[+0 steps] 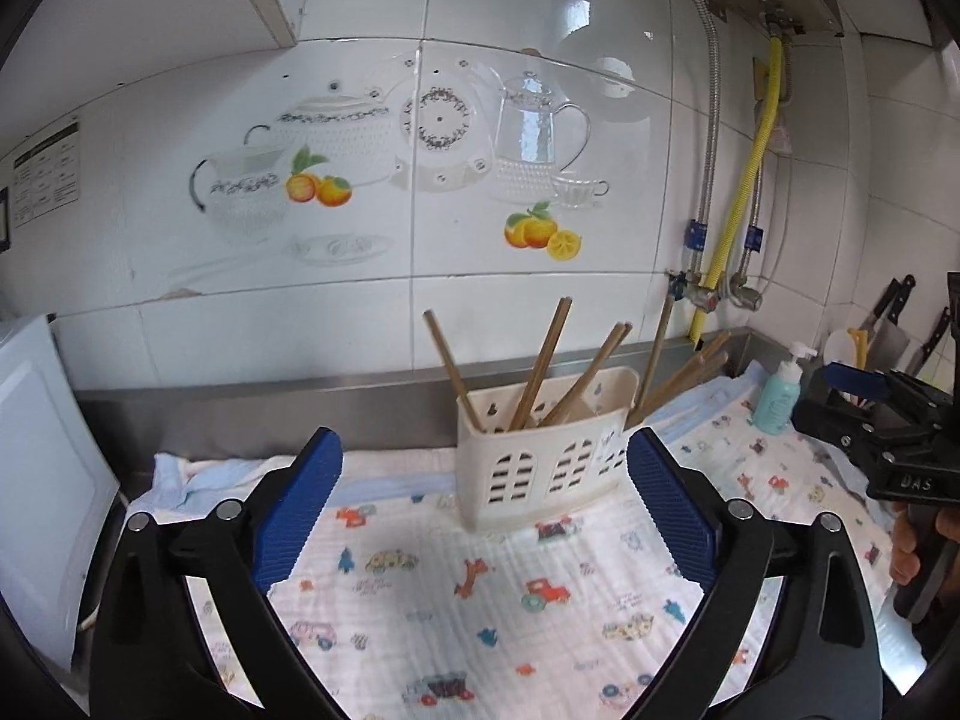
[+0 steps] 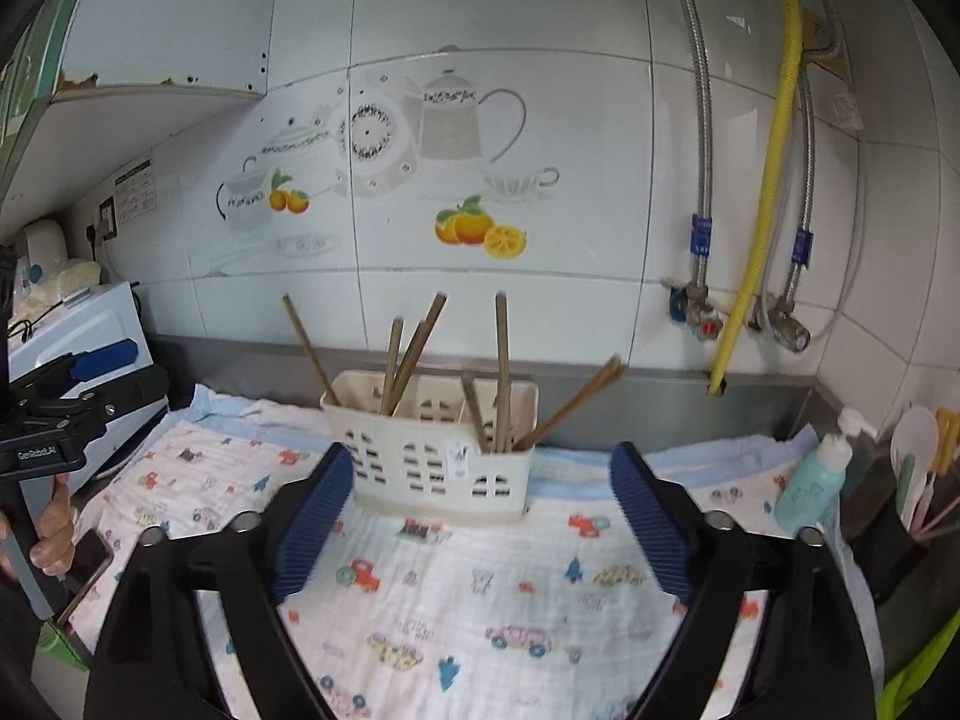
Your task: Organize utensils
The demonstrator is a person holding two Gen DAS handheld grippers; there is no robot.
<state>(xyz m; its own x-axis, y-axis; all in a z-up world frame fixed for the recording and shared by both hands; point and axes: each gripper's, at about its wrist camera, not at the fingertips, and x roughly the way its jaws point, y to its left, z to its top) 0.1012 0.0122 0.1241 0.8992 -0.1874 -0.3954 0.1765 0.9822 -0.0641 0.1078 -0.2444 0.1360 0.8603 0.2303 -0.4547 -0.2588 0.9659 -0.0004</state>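
**Chopsticks in the holder, both tongs wide apart**

On the desk, a cloth (image 1: 480, 588) with little printed cars and trucks lies spread out. At the back of the cloth stands a cream plastic utensil holder (image 1: 540, 468) with small window-shaped holes, close to the tiled wall. Brown wooden chopsticks (image 1: 543, 360) stick up out of it and lean different ways; a few at its right end tip far over to the side.

The left tongs (image 1: 486, 510) are spread wide with nothing between the blue pads. The holder sits just past them, not touching. The right tongs (image 2: 480, 516) are spread wide too and hold nothing; the holder stands just ahead of their tips.

A teal pump bottle (image 2: 810, 486) stands on the right side of the desk. Beside it is a dark pot with what may be spoons (image 2: 915, 462), though that edge is blurry.
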